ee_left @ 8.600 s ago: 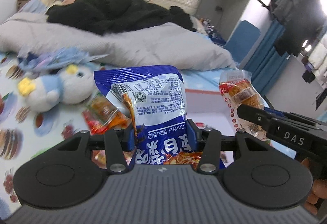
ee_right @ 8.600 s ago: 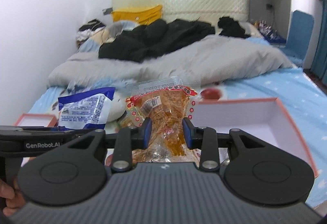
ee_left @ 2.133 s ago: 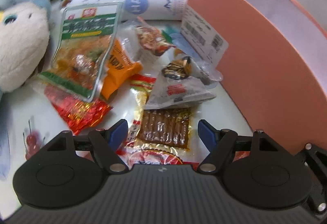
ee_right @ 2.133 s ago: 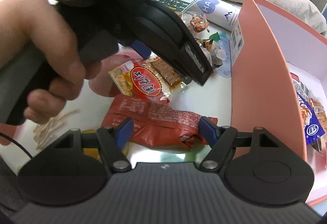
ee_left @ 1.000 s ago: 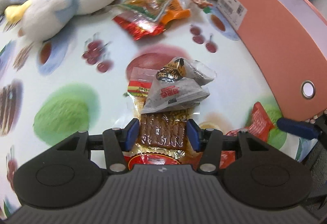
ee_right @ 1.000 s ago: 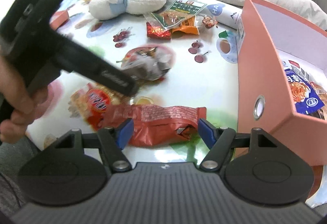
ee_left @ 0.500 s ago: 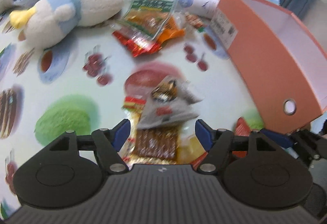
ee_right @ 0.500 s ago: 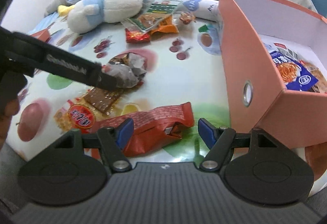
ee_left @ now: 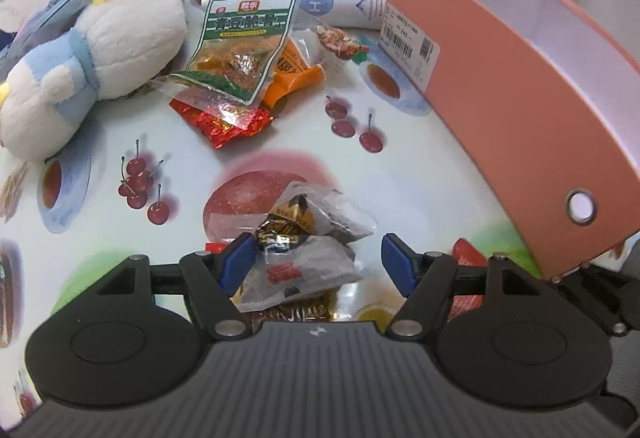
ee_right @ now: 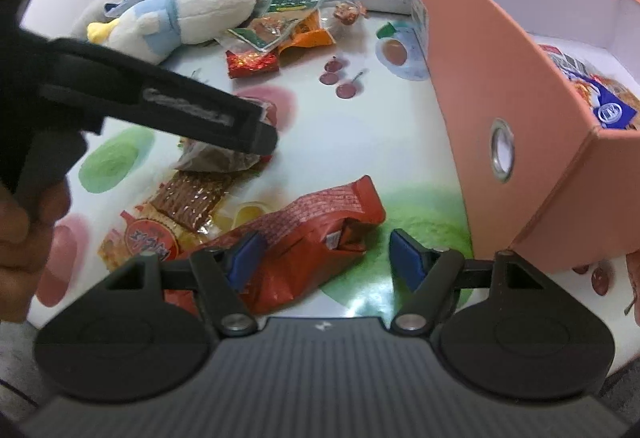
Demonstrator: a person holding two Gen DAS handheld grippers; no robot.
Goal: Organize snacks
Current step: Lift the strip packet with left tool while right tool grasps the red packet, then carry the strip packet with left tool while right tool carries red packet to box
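Your left gripper hangs over a grey triangular snack packet, fingers spread wide and not pressing it; that packet lies on top of a clear pack of brown strips. Your right gripper is spread too, its left pad beside a red snack bag lying flat on the fruit-print cloth. The orange box stands just right of it, with a blue packet inside.

L gripper's label blurred; brown snack pack half hidden under grey packet.
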